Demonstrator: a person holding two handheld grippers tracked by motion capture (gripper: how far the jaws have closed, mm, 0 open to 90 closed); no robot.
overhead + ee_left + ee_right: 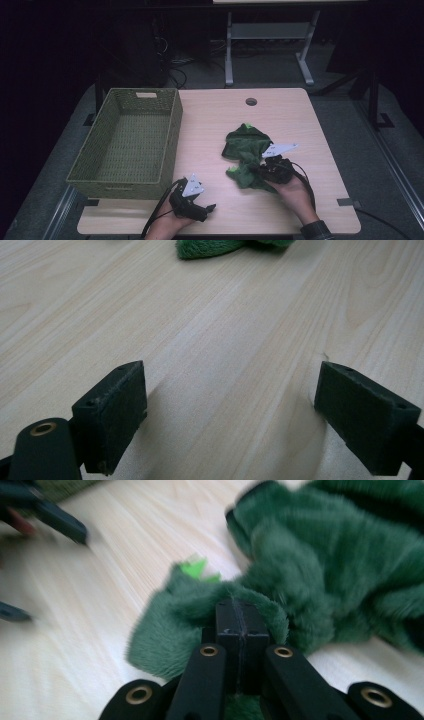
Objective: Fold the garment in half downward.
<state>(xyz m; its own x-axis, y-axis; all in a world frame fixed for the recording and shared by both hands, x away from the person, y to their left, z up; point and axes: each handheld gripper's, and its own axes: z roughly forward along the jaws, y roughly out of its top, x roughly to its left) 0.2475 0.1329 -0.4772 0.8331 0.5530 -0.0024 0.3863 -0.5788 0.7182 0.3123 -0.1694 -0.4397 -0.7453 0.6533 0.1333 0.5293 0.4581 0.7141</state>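
Observation:
A crumpled green plush cloth [247, 142] lies right of centre on the light wooden table [210, 125]. My right gripper [261, 170] sits at the cloth's near edge, held by a hand from the bottom right. In the right gripper view its pads [239, 617] are pressed together with a fold of the green cloth [325, 565] bunched around their tips. My left gripper [209, 207] rests low near the table's front edge, apart from the cloth. Its jaws stand wide over bare wood [227, 415], and the cloth's edge [205, 247] lies well ahead.
A woven green basket [172, 135] stands on the table's left side, with nothing inside it. A round cable hole [251, 101] sits near the far edge. The left gripper [50, 515] appears blurred at the top left of the right gripper view.

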